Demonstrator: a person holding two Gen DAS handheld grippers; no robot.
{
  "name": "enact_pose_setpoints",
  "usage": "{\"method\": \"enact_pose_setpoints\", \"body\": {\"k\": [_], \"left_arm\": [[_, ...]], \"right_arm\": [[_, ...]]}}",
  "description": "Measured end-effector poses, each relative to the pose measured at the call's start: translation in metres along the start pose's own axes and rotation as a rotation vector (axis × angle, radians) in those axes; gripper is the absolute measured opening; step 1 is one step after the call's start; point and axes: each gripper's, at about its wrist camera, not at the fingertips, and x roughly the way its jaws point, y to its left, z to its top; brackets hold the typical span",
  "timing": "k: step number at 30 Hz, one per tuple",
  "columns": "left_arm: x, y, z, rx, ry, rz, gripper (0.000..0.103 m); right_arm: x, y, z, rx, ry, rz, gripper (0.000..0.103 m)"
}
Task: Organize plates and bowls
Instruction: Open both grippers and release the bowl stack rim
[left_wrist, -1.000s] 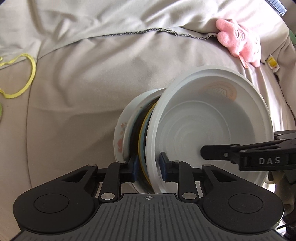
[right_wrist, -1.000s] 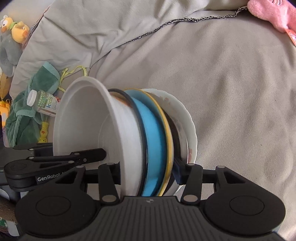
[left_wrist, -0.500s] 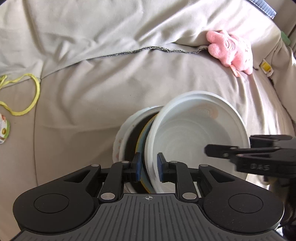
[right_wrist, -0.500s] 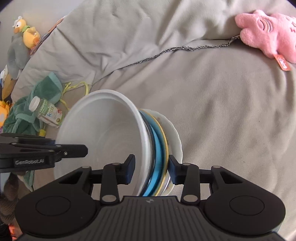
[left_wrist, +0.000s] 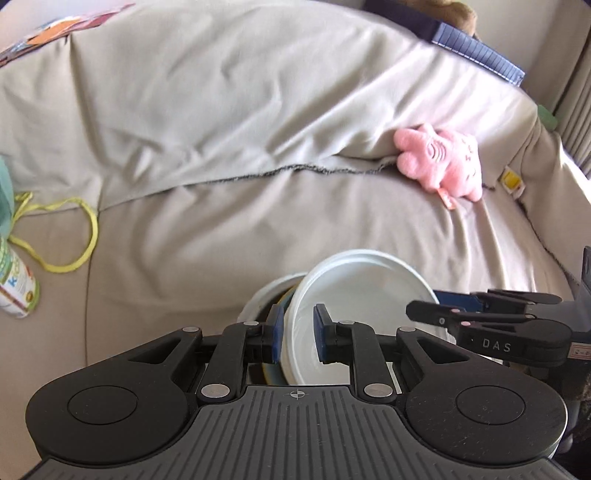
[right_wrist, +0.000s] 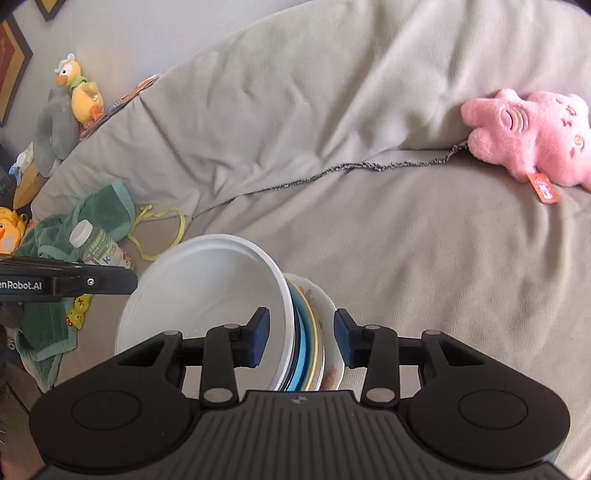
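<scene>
A stack of dishes stands on edge between my grippers above the beige couch: a white bowl (left_wrist: 362, 295) in front, then blue and yellow-rimmed plates (right_wrist: 308, 347) and a floral plate (right_wrist: 327, 332) behind. My left gripper (left_wrist: 298, 334) is shut on the white bowl's rim. My right gripper (right_wrist: 301, 338) is open, its blue pads standing clear on both sides of the stack. In the right wrist view the white bowl (right_wrist: 207, 295) faces left. The right gripper (left_wrist: 480, 321) also shows in the left wrist view, and the left gripper's finger (right_wrist: 66, 282) in the right wrist view.
A pink plush (right_wrist: 532, 136) lies at the right by the cushion seam. At the left lie a green towel (right_wrist: 55, 236), a vitamin bottle (right_wrist: 99, 247) and a yellow cord (left_wrist: 62, 236). Duck plush toys (right_wrist: 74, 96) sit far left.
Both grippers have risen and pulled back from the couch with the stack. The right gripper's jaws have opened off the stack; the left stays shut on the bowl rim.
</scene>
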Motion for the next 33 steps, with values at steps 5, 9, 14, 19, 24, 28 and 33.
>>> {"method": "enact_pose_setpoints", "body": {"k": [5,9,14,19,24,28,33], "left_arm": [[0.010,0.008,-0.015,-0.083,-0.147,-0.133,0.020],[0.030,0.019,-0.028,-0.145,-0.121,-0.181,0.020],[0.028,0.008,-0.033,-0.043,-0.089,-0.170,0.020],[0.031,0.006,-0.041,0.002,-0.107,-0.123,0.020],[0.028,0.005,-0.046,0.024,-0.119,-0.127,0.020],[0.031,0.004,-0.051,0.038,-0.112,-0.134,0.020],[0.005,0.014,-0.057,0.004,-0.172,-0.198,0.020]], "right_arm": [[0.018,0.021,-0.009,-0.012,0.057,-0.037,0.027],[0.028,0.031,-0.006,-0.052,0.064,-0.068,0.027],[0.028,0.041,-0.003,-0.099,0.058,-0.129,0.027],[0.019,0.046,-0.007,-0.145,0.041,-0.173,0.032],[0.016,0.049,-0.020,-0.151,0.030,-0.197,0.032],[0.011,0.056,-0.029,-0.151,-0.006,-0.230,0.032],[-0.022,0.059,-0.042,-0.124,-0.144,-0.196,0.032]]}}
